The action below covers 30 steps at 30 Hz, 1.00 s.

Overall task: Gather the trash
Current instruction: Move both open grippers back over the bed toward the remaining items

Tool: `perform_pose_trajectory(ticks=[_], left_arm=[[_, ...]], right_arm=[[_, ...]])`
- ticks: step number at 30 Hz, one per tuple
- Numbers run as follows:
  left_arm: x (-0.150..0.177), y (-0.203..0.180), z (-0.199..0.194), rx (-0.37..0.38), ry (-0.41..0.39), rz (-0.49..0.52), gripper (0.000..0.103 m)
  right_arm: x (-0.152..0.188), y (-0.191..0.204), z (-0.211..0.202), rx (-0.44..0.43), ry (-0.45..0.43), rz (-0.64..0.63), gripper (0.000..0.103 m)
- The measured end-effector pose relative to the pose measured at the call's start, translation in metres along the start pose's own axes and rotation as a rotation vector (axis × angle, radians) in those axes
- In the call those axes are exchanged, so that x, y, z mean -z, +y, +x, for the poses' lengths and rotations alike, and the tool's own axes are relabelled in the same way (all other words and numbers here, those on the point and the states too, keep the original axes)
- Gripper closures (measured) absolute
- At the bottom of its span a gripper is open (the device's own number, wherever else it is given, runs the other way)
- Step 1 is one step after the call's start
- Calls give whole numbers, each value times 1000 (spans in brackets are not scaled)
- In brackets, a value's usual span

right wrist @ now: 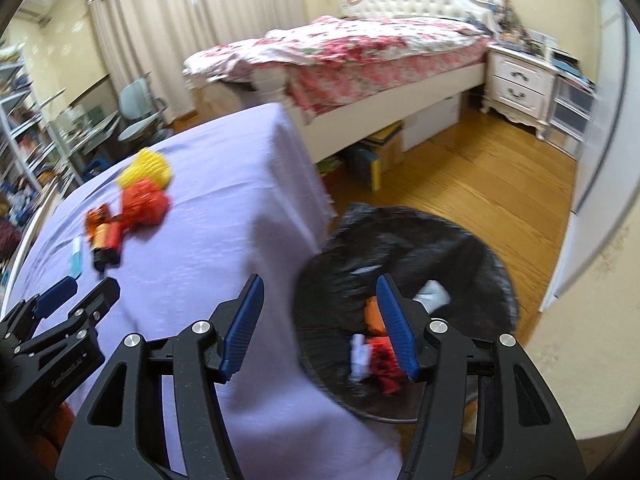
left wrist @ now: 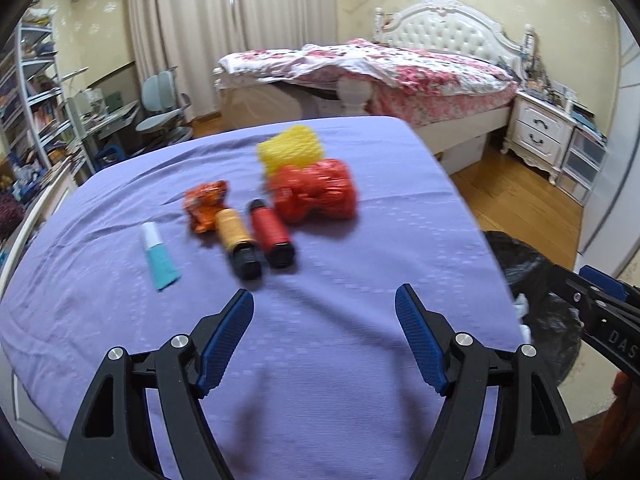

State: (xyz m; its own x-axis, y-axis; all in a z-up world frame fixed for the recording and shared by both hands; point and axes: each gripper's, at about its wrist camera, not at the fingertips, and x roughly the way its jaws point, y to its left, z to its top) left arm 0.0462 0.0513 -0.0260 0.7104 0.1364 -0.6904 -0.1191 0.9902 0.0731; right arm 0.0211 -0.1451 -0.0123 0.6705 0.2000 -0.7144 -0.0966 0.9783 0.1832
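**Both grippers empty, next piece of trash to be chosen**

While both pairs of fingers stand apart with nothing between them, the step in hand looks like a fresh reach for the litter on the purple-covered surface (left wrist: 100,280). The left gripper (left wrist: 324,300) hovers over the near part of the cloth, spread wide and empty. The right gripper (right wrist: 320,284) hangs over the near right edge of the surface, moderately open and empty, with the black-lined trash bin (right wrist: 460,248) on the floor just beyond it; scraps already lie inside.

Nearest the left gripper are two cylinders lying side by side and touching, one orange-yellow (left wrist: 236,240) and one red (left wrist: 272,236), both with dark ends. To their left lies a teal and white tube (left wrist: 160,256), apart from them. Farther off sit a crumpled orange wrapper (left wrist: 206,204), a red bundle (left wrist: 316,192) and, at the far end, a yellow mesh piece (left wrist: 290,148) touching the bundle.

Taking one cylinder alone probably calls for closing across its width, clear of its neighbour, before carrying it right to the bin.
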Motion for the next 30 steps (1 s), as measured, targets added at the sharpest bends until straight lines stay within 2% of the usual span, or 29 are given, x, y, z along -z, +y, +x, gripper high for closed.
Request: perform_pose_trajectory(ticks=[4, 11, 20, 25, 30], left_arm=[[2, 35, 7, -55, 22, -51, 29], [-1, 87, 26, -134, 77, -136, 29], [-16, 126, 56, -143, 144, -219, 29], [-18, 146, 66, -117, 175, -272, 30], [-21, 150, 67, -107, 152, -254, 47]], right_arm=[[-2, 34, 11, -60, 35, -45, 45], [-7, 81, 34, -78, 68, -124, 43], [-22, 116, 60, -88, 89, -171, 42], [-22, 130, 67, -90, 93, -196, 35], [-22, 132, 69, -93, 93, -197, 33]])
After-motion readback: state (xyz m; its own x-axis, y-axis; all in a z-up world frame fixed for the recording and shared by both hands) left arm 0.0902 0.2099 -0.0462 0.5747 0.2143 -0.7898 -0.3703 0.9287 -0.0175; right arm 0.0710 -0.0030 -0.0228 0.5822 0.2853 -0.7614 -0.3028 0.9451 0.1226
